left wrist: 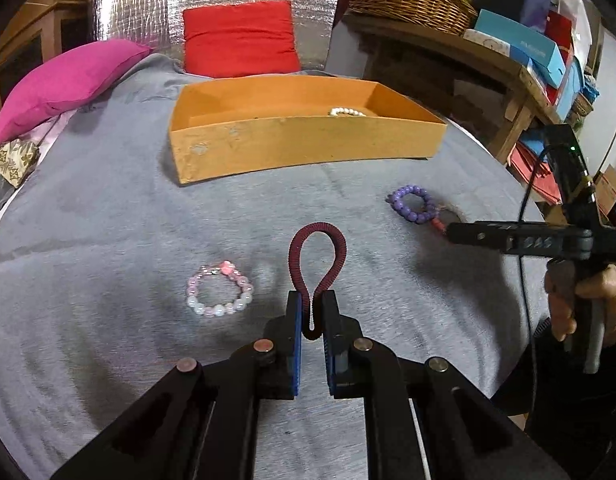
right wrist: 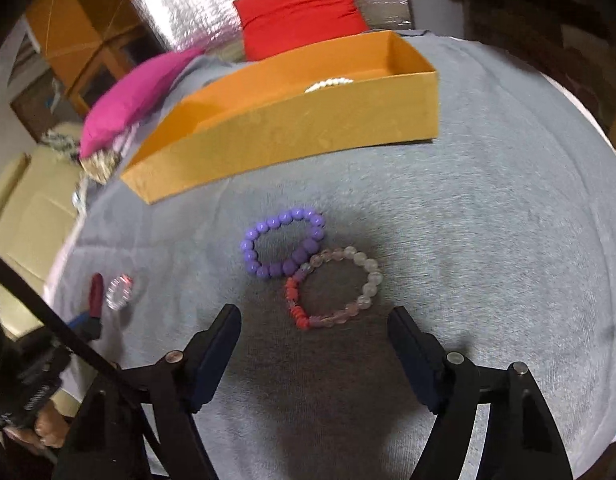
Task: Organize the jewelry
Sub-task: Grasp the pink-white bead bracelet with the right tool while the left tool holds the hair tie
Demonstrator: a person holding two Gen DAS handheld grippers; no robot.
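My left gripper [left wrist: 311, 312] pinched the maroon coiled bracelet [left wrist: 316, 256]; my right gripper [right wrist: 314, 332] gaped wide, holding nothing. The orange box [left wrist: 308, 148] held a pearl bracelet [left wrist: 347, 112].

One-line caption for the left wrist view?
Left gripper pinches a maroon coil bracelet above grey cloth, orange box ahead.

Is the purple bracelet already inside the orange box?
No, the purple bracelet lies on the grey cloth in front of the orange box.
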